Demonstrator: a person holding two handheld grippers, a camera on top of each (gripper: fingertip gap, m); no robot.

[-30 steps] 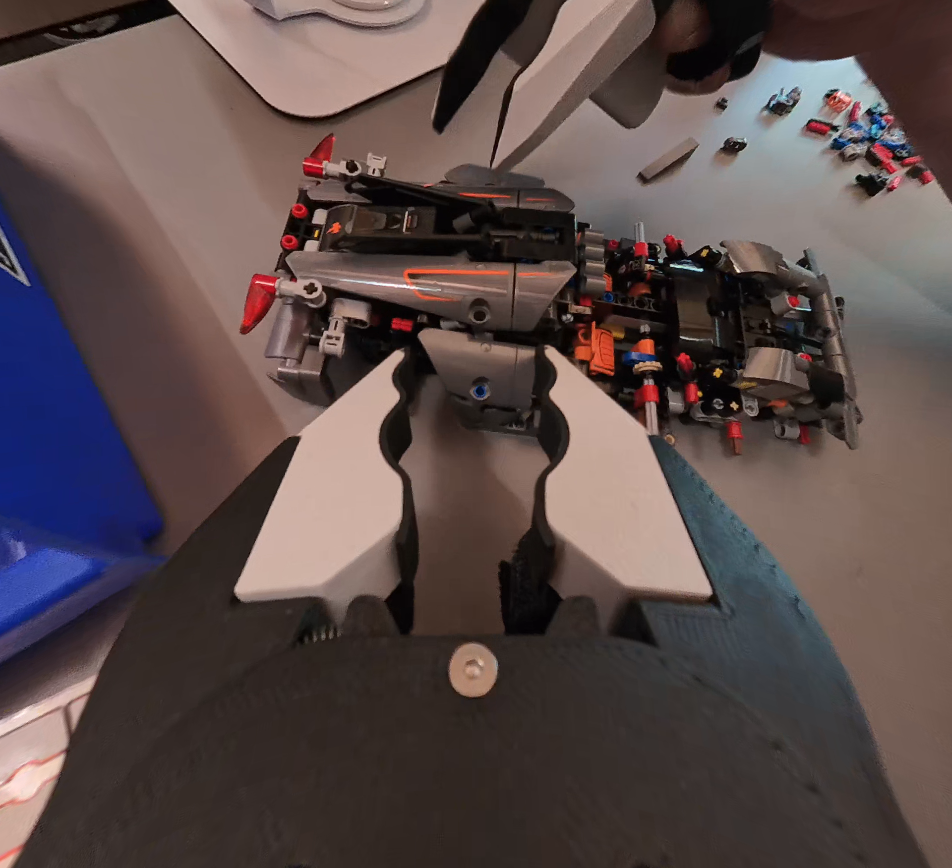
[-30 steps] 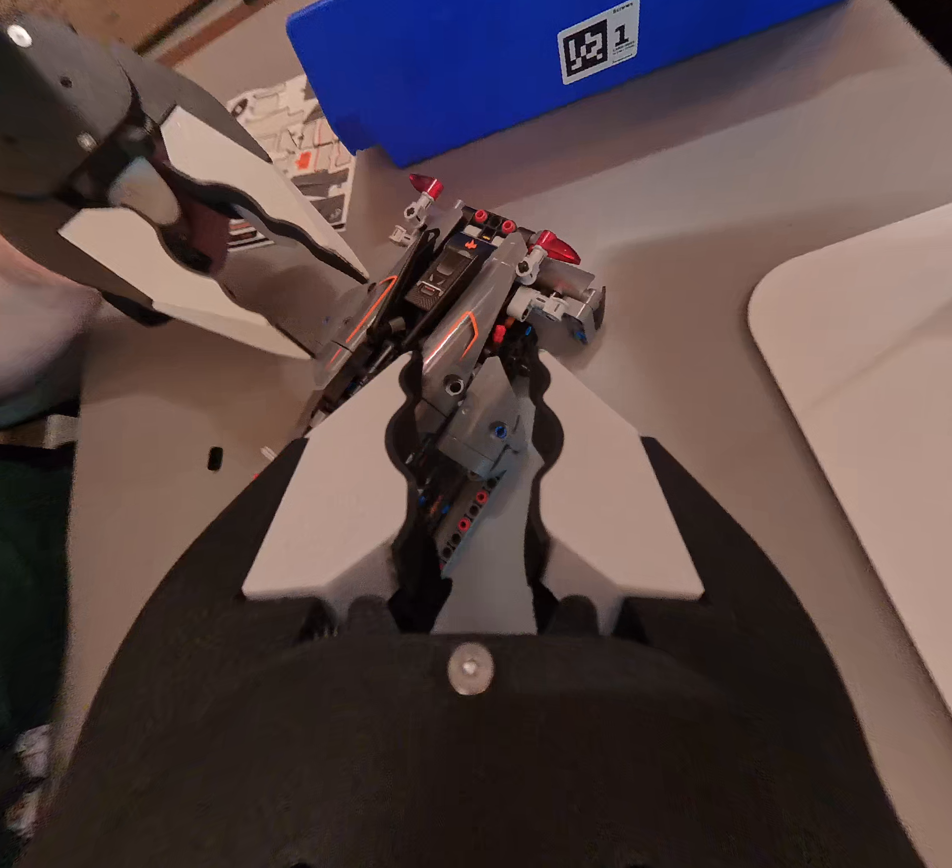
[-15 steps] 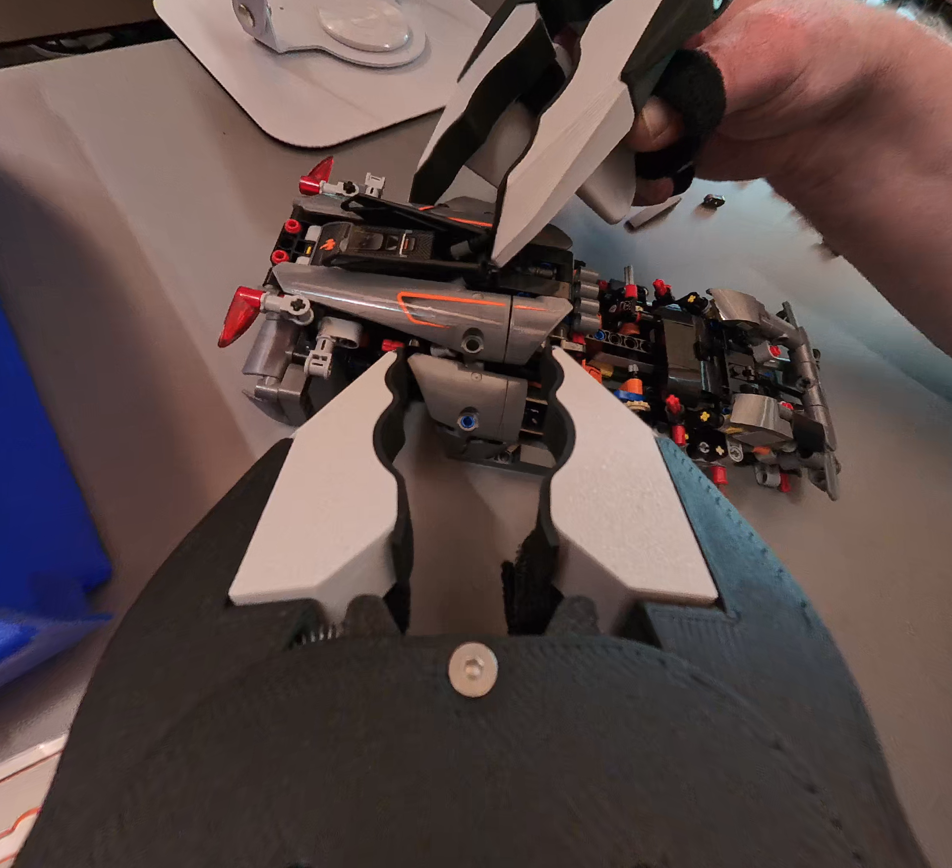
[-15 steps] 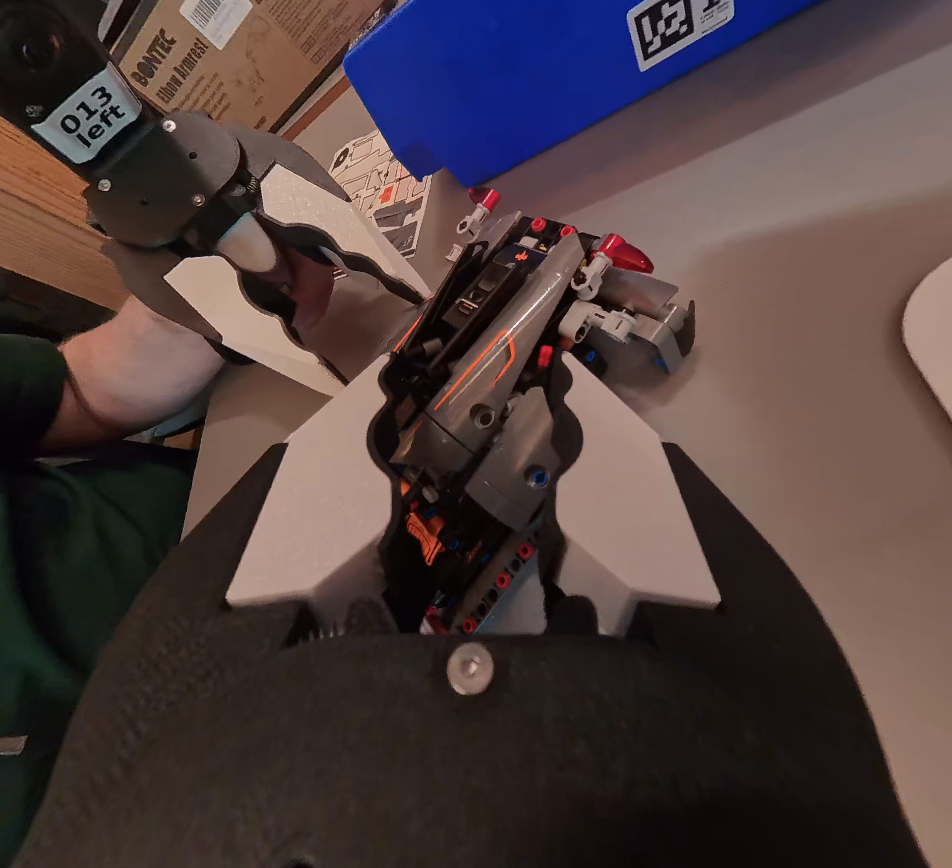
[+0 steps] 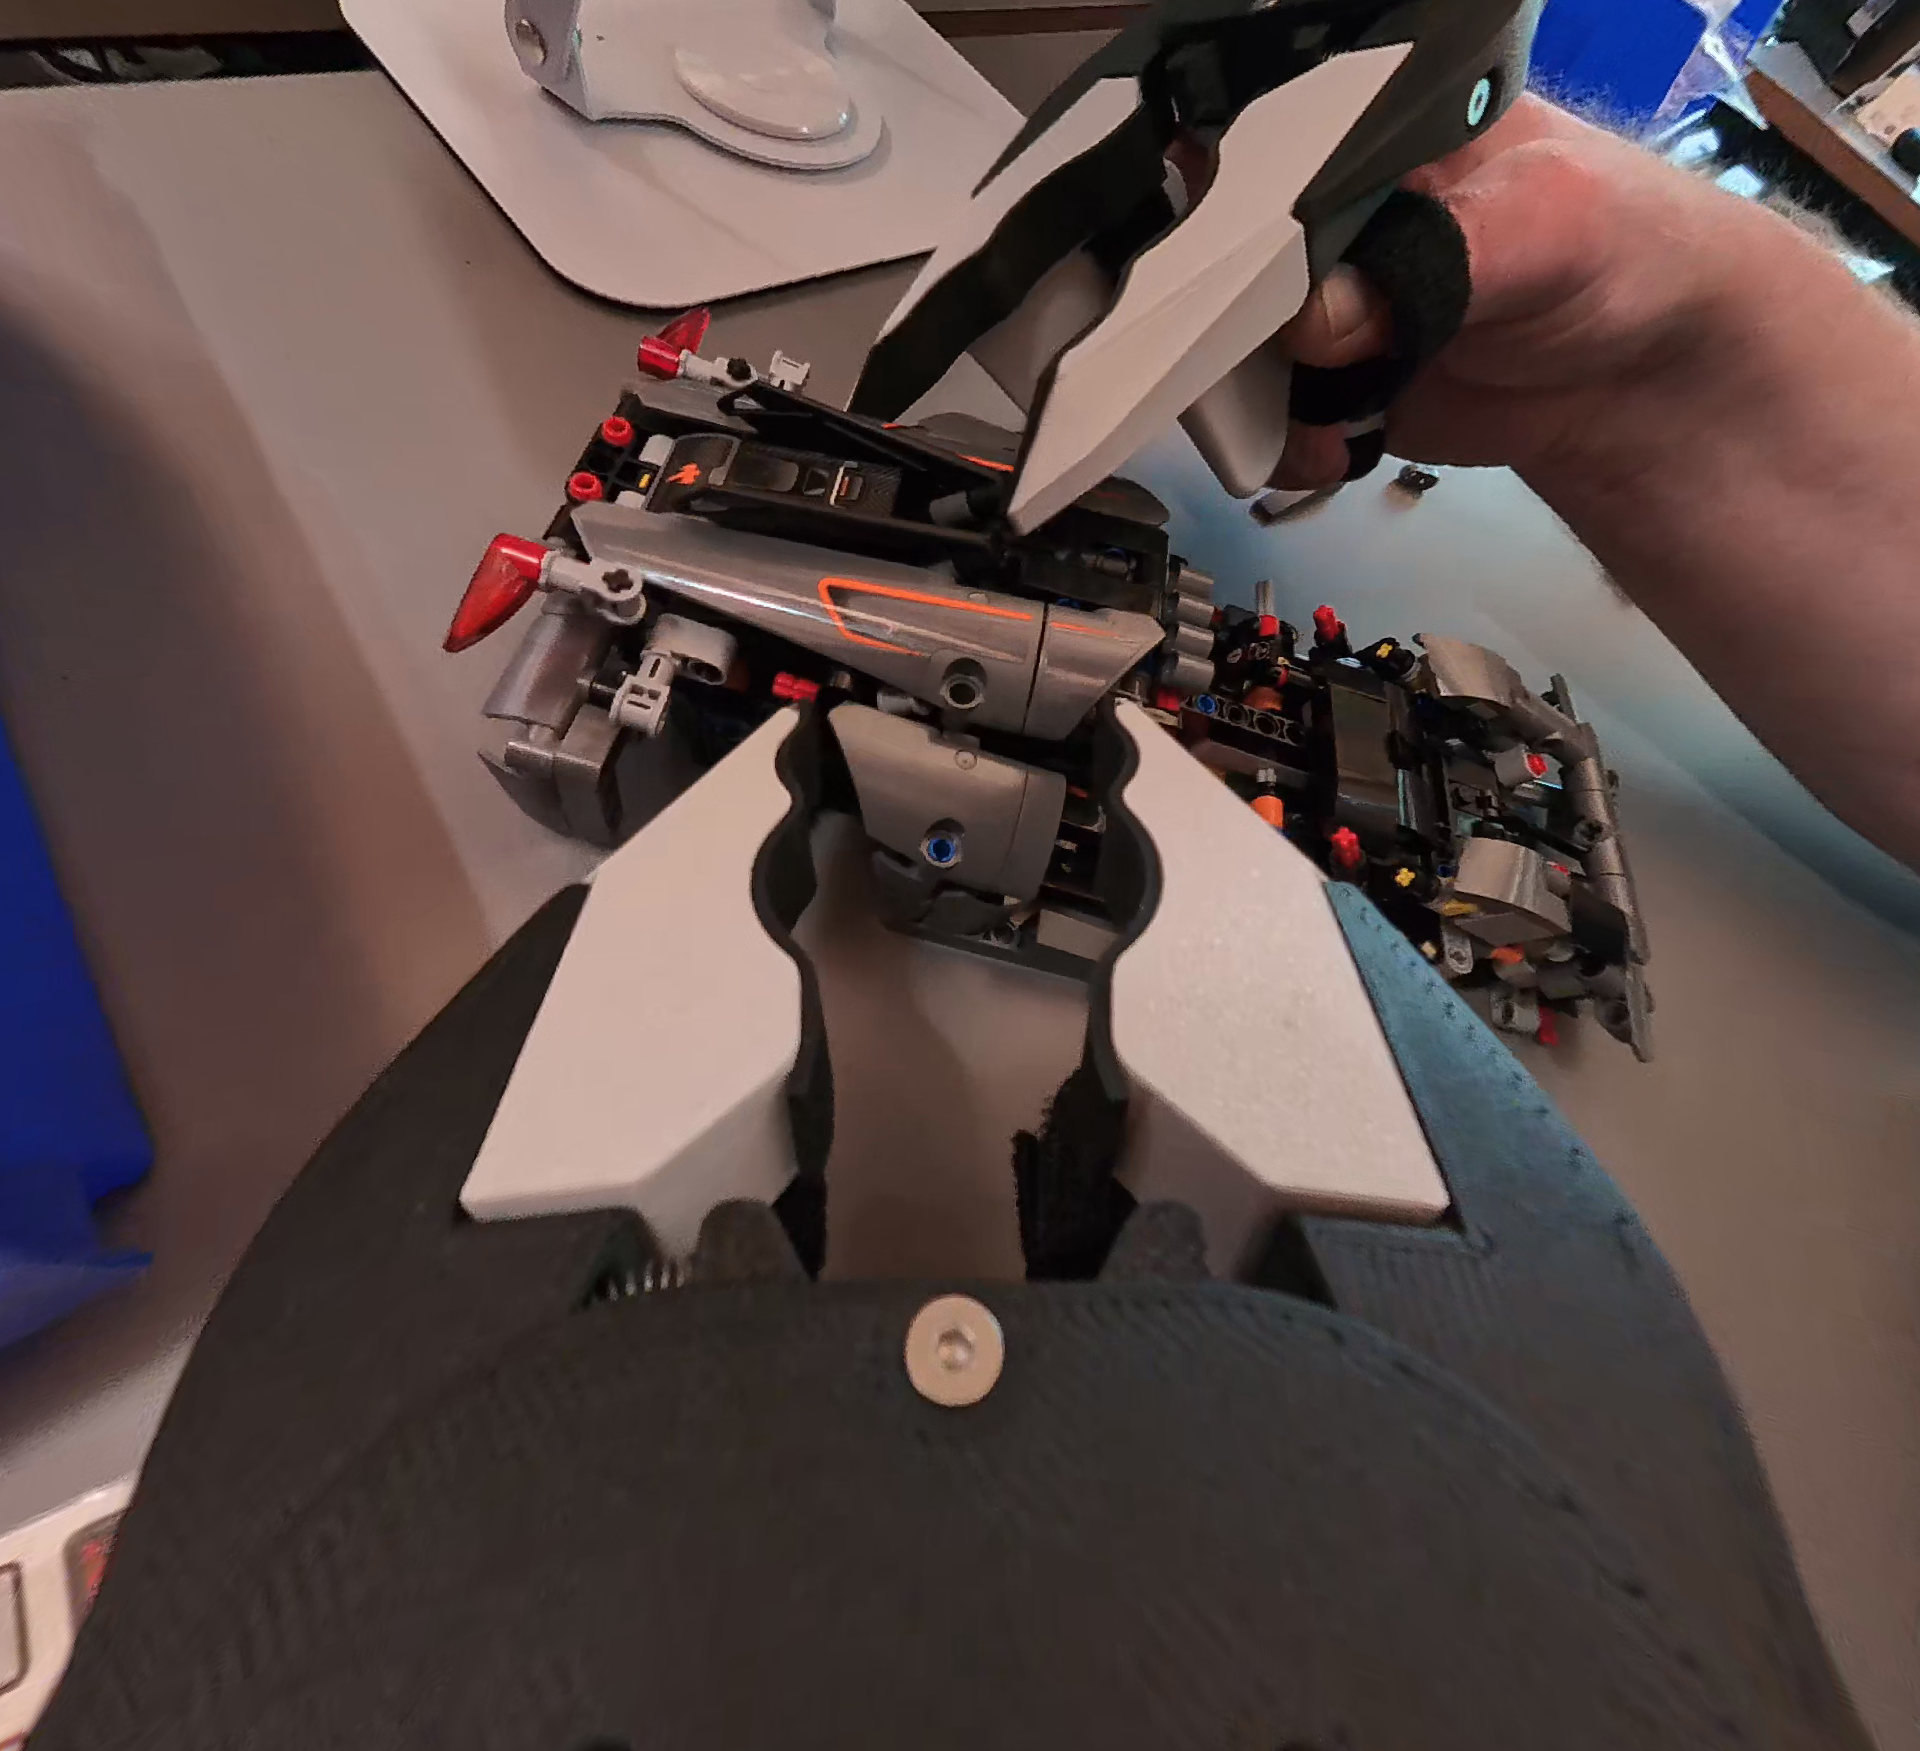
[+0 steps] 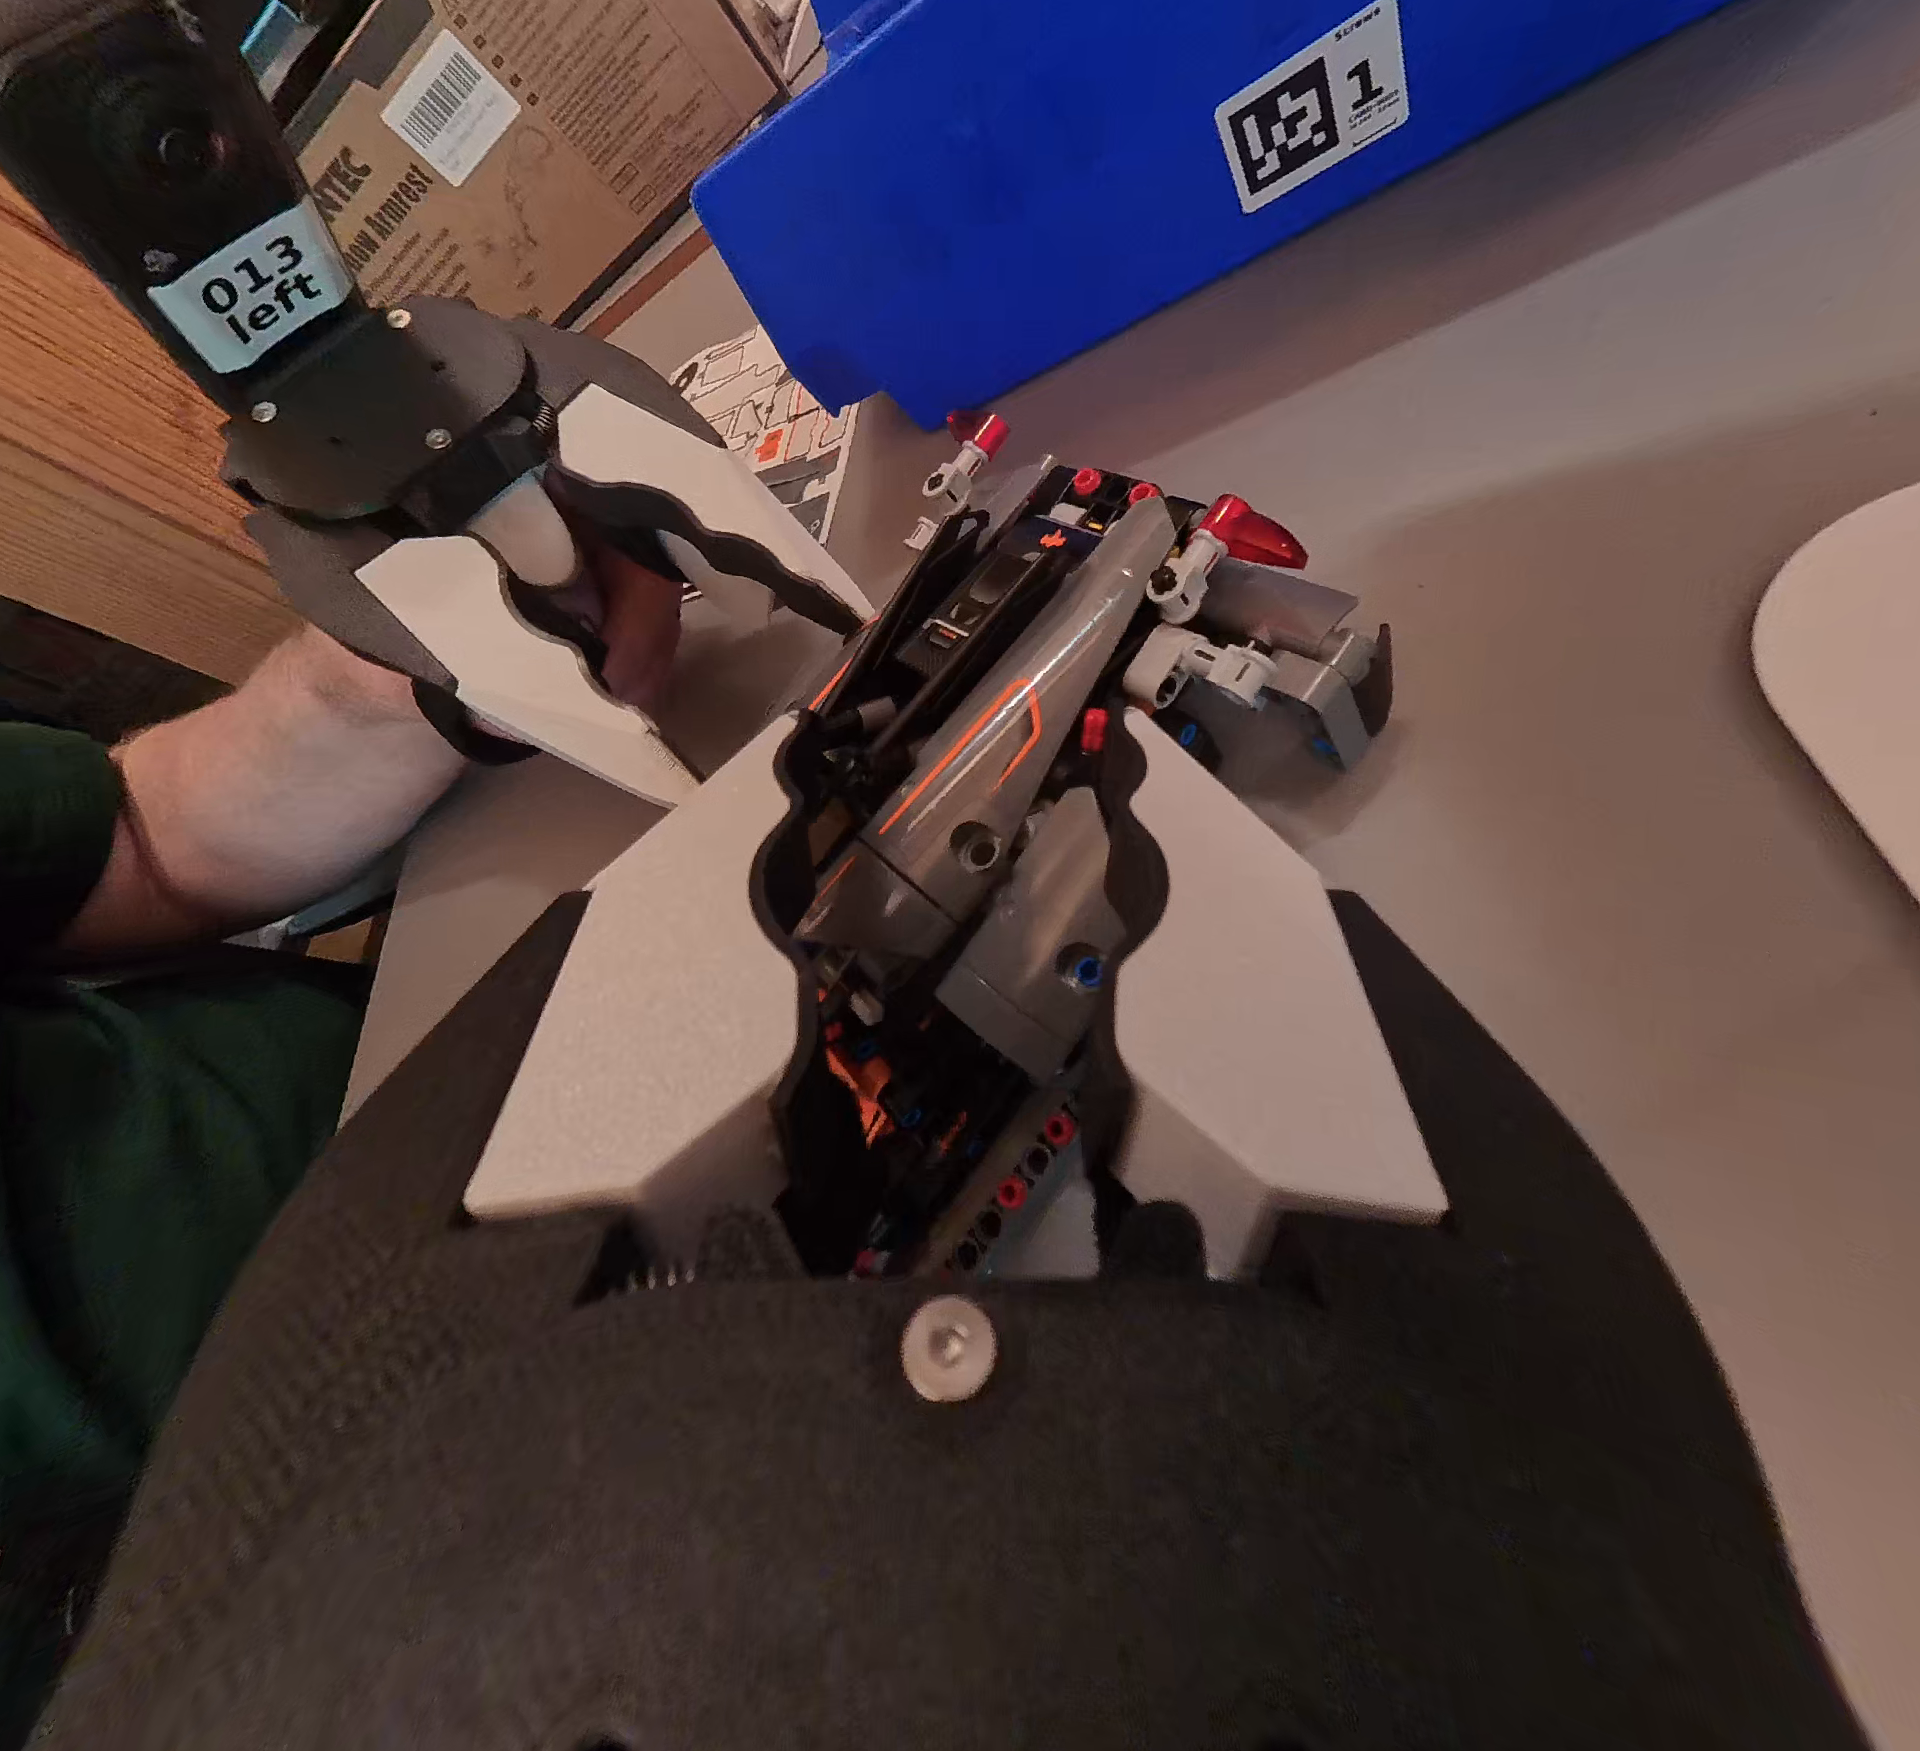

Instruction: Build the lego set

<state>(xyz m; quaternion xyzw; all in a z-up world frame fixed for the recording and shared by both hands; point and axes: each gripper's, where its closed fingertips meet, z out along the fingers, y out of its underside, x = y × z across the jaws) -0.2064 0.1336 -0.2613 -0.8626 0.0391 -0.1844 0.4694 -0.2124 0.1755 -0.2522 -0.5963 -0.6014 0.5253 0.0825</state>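
Two grippers work at one lego car (image 5: 894, 621) lying on the grey surface (image 5: 260, 475).
Left gripper (image 5: 956, 725) spreads open around the car's grey side panel; right gripper (image 6: 951, 735) straddles the car's body from above, also open. Blue bin (image 6: 1039, 143) sits beyond the car.

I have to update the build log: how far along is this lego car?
Done: the lego car has its chassis and grey, orange-striped rear panels fitted. In hand: the left claw straddles a grey side panel, and the right claw reaches over the top. Left: the front end shows bare mechanism, and one loose piece lies on the table.
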